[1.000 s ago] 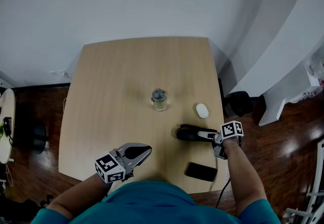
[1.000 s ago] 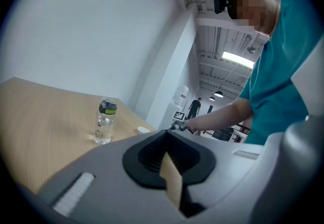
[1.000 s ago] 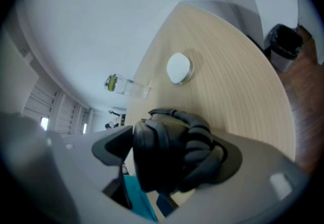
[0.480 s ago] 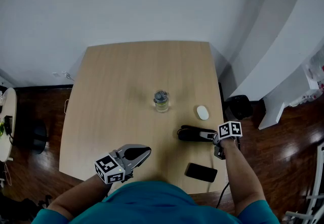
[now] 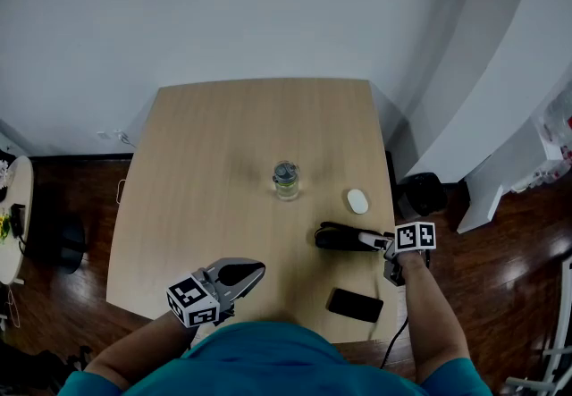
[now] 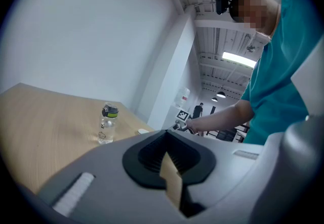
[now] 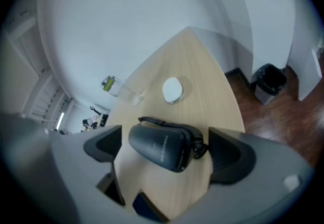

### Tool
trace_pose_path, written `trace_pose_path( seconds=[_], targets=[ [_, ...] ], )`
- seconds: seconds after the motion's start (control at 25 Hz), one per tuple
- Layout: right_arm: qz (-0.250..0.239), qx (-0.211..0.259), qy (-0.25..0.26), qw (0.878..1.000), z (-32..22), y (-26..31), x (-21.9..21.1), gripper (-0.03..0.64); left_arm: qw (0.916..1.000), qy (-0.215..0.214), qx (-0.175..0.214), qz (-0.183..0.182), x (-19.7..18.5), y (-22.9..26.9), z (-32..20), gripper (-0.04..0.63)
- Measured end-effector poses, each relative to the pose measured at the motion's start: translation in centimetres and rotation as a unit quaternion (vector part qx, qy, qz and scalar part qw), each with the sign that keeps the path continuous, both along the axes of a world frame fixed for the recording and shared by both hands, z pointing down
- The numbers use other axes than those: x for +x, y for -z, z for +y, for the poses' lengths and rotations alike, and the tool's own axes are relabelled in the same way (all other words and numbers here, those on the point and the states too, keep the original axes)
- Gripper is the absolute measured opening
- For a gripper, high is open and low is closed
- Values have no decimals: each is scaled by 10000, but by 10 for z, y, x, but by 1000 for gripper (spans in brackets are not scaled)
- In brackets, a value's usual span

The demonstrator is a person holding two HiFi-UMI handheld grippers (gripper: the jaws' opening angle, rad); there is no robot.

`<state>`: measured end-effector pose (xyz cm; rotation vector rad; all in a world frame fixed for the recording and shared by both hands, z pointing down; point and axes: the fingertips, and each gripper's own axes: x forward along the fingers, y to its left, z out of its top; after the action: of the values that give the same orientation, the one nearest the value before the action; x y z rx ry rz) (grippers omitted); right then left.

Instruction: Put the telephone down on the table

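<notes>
The telephone (image 5: 338, 237), a black handset with a coiled cord, lies on the wooden table (image 5: 206, 162) near its right edge. In the right gripper view the telephone (image 7: 162, 144) rests flat on the wood between the two jaws, with a gap at each side. My right gripper (image 5: 365, 241) is just right of it, jaws opening and pads off it. My left gripper (image 5: 253, 271) hovers over the front left of the table, shut with nothing in it; in its own view the left gripper (image 6: 167, 160) shows closed jaws.
A small clear bottle (image 5: 285, 180) with a green-banded cap stands mid-table. A white mouse (image 5: 357, 200) lies beyond the telephone. A dark smartphone (image 5: 355, 304) lies by the front right corner. The table's right edge drops to a dark wooden floor with a black bin (image 7: 269, 79).
The right gripper's jaws have spread away from the telephone, and that hand has drawn back slightly to the right. The telephone stays on the table. The left gripper has not moved.
</notes>
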<state>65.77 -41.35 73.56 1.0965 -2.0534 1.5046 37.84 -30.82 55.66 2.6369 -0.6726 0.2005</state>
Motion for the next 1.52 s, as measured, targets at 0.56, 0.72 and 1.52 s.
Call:
trace_pose_path(
  seconds=[0.56, 0.72, 1.52],
  targets=[
    [-1292, 1798, -467, 9741, 17, 154, -2, 466, 9983, 497, 278, 152, -39, 32, 8, 5],
    [-1704, 2446, -17, 9545, 34, 197, -37, 364, 9969, 624, 372, 292, -69, 43, 16, 5],
    [-2720, 3515, 1123, 8888, 186, 311, -372, 2, 9882, 1129, 909, 497, -362, 90, 108, 5]
  ],
)
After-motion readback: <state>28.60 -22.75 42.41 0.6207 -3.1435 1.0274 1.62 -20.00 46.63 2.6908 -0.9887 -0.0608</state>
